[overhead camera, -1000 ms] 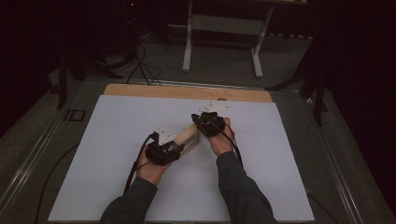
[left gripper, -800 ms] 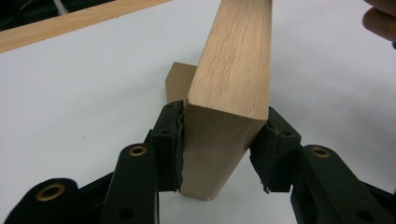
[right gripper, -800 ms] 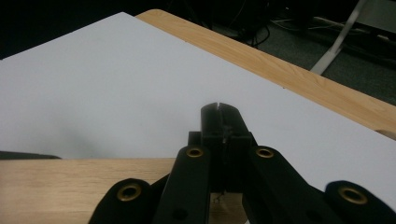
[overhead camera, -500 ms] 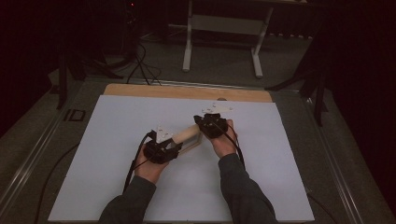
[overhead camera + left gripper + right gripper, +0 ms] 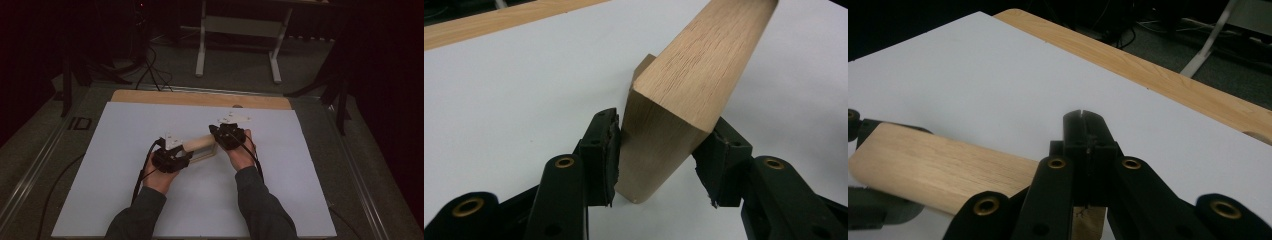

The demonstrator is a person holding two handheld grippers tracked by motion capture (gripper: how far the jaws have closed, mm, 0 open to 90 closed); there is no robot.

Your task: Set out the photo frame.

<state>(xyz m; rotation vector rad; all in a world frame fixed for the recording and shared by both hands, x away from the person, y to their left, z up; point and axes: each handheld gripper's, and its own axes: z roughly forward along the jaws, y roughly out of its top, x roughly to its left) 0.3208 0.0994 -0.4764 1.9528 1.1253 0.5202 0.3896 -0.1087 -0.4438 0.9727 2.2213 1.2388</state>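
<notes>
Here the wooden block [image 5: 200, 143] lies mid-table [image 5: 300, 200] between both hands, propped as though being passed over. The right gripper [image 5: 1083, 131] has its jaws pinched shut at the block's right end, while the left gripper [image 5: 658, 155], whose jaws have just been opening, straddles the left end slackly, seemingly releasing it.

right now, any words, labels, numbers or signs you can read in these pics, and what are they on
"ID": this is how a small boxed mark reads on the dark table frame left of the white sheet; it is small and dim, so the reading is unsure.
Wooden block: bare grain, no print.
Left gripper and right gripper: no lettering visible, just brass rivets.
</notes>
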